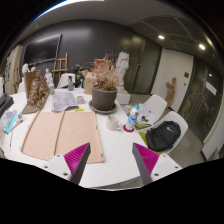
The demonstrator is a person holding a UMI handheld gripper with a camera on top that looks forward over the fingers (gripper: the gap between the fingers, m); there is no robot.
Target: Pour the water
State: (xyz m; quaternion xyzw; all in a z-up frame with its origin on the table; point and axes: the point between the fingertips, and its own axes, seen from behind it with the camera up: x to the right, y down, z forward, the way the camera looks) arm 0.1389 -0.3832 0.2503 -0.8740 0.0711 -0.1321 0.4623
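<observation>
Hovering over the white table (105, 140), the gripper (113, 158) is holding its fingers apart on nothing. A water bottle (130, 119) is standing beyond them, beside the potted plant (103, 92).

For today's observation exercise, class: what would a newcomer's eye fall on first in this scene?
Probably the two tan boards lying flat on the white table, just beyond the open gripper. Behind them stands a large brown pot with dried plants. To the right, a small bottle stands near a white chair.
</observation>
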